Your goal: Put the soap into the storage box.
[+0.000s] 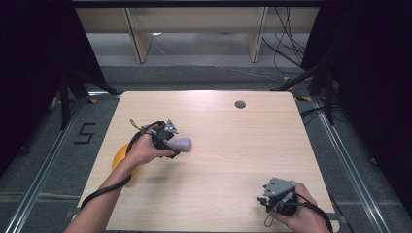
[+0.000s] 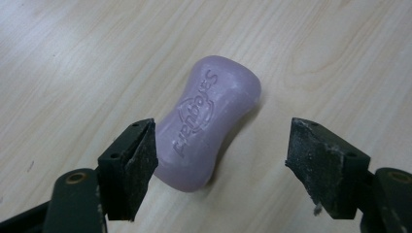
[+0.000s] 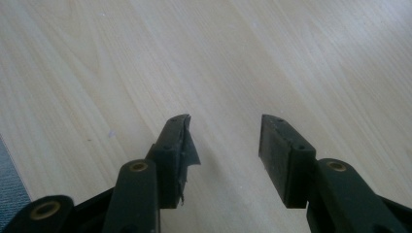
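Left gripper [image 2: 221, 165] fingers spread wide around the purple soap bar [image 2: 209, 124], not pressing it; soap lies flat on the table [image 1: 233, 145], left of center. Right gripper [image 3: 223, 145] idle, fingers apart, empty. Step looks like release or pre-grasp; next needs either closing or backing off.

The light wooden table [image 1: 233, 160] is sitting in the middle of everything, with a small round grey cap [image 1: 240, 104] lying near its far edge. A yellow round thing [image 1: 119, 156] is peeking out at the table's left edge, partly hidden. A black number 5 [image 1: 85, 132] is showing on the floor left of the table. Black cables [image 1: 286, 51] are trailing beyond its far right corner, and pale wooden furniture legs [image 1: 137, 41] are standing behind it.
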